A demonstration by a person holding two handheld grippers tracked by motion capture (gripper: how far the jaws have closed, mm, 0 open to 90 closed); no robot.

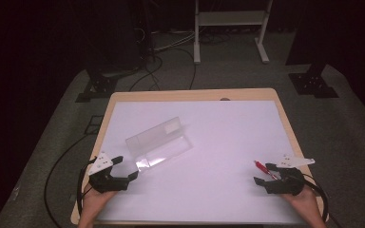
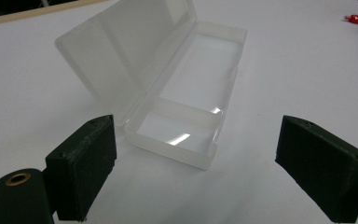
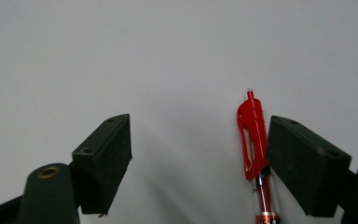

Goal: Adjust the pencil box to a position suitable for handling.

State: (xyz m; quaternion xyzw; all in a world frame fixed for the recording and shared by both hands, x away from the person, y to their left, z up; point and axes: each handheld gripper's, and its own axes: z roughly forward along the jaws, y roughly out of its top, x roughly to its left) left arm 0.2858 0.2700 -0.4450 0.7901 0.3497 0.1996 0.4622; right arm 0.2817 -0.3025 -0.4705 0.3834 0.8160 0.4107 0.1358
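A clear plastic case [image 1: 159,144] is seen lying open on the white bench [image 1: 218,142], lid raised along its far long side, tray divided into a short and a long compartment, both empty. It is taken as the landmark.

Left claw [image 1: 126,167]: released, jaws spread wide, held just short of the case's near short end, not touching it.

Right claw [image 1: 265,178]: released, well apart from the case toward its right. A red pen [image 3: 254,140] is seen lying flat between the jaws, close against one of them, clip end pointing away; no grip is made on it.

Handling, as judged: the pen is light, stiff and smooth, likely to roll; it is best taken across the barrel near mid-length. The case is thin and light, likely to slide if nudged, so it should be steadied at its end wall.
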